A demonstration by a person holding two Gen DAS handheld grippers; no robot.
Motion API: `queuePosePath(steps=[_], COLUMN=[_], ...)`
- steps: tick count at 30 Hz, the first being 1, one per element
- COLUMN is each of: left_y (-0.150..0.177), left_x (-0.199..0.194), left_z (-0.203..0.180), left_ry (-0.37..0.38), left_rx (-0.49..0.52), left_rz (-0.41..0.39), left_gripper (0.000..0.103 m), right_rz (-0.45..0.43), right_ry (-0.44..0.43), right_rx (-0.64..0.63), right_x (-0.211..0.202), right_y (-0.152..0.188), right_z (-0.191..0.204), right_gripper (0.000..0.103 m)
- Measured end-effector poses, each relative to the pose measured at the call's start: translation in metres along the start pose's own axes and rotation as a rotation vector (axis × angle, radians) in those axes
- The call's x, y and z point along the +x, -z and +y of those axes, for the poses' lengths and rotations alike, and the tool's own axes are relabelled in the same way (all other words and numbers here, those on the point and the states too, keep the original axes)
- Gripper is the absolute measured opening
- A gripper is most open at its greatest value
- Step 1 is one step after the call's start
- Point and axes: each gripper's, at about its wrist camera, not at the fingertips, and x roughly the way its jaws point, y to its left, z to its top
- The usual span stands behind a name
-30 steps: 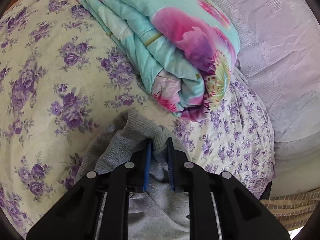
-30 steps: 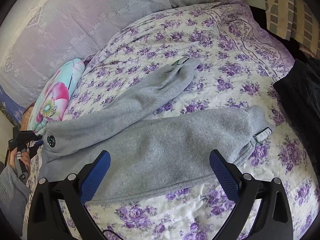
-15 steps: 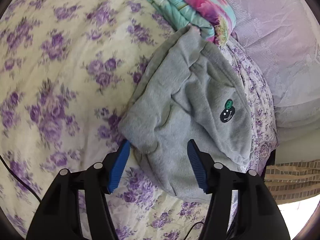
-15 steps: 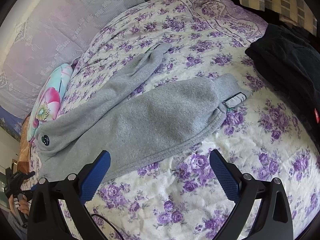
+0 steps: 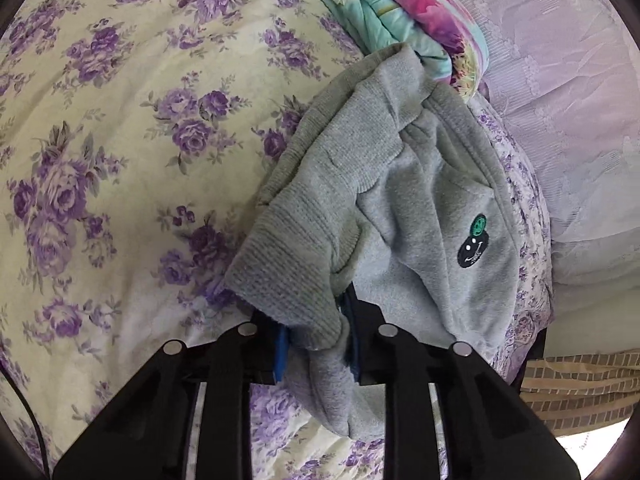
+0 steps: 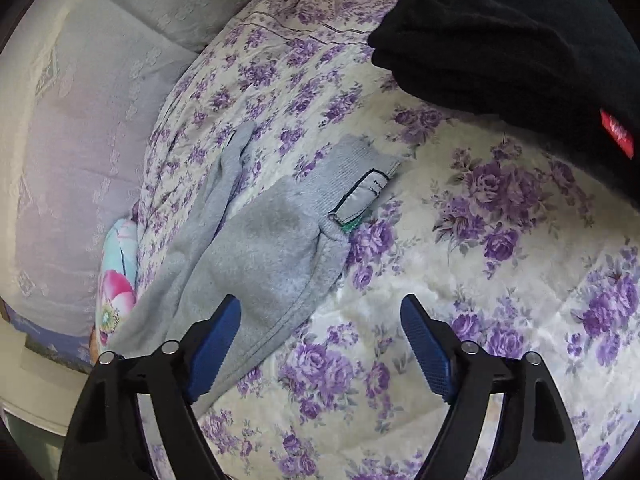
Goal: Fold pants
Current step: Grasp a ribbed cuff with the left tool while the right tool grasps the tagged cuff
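Observation:
Grey sweatpants [image 5: 420, 208] lie on the purple-flowered bedspread [image 5: 100, 160], with a smiley patch [image 5: 474, 246] near the ribbed waistband. My left gripper [image 5: 316, 344] is closing on the waistband's near corner, and the fabric is bunched between its blue pads. In the right wrist view the pants' legs [image 6: 272, 248] stretch away to the left, and the nearer cuff carries a label [image 6: 360, 196]. My right gripper [image 6: 320, 320] hovers low over that leg's lower edge. Its jaws are wide and closing, with the edge between them, untouched by the pads.
A folded turquoise and pink quilt [image 5: 400, 12] touches the waistband's far end. Lilac lace bedding [image 5: 560, 100] lies beyond it. A black garment [image 6: 520, 40] with a red tag sits on the bed to the right of the cuff.
My left gripper let go of the pants, drew back and opened, then closed on the waistband's near corner. My right gripper rolled, dropped toward the nearer leg's cuff end, and narrowed its jaws.

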Motion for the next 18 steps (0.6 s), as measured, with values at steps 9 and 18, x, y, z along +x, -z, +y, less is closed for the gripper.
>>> queuePosePath(steps=[9,18], left_y=[-0.004,0.007], left_x=[-0.01,-0.045], left_z=[-0.018,-0.033], left_ry=[0.019,0.091], left_rx=[-0.042,-0.02], left_rz=[-0.001,0.007], left_gripper=[0.021,0.019], right_rz=[0.053,0.017], right_ry=[-0.119,-0.257], right_rx=[0.114,0.009], right_x=[0.056,-0.011], right_y=[-0.028,-0.025], right_z=[-0.01,0.023], right_gripper=[0.047,0.017])
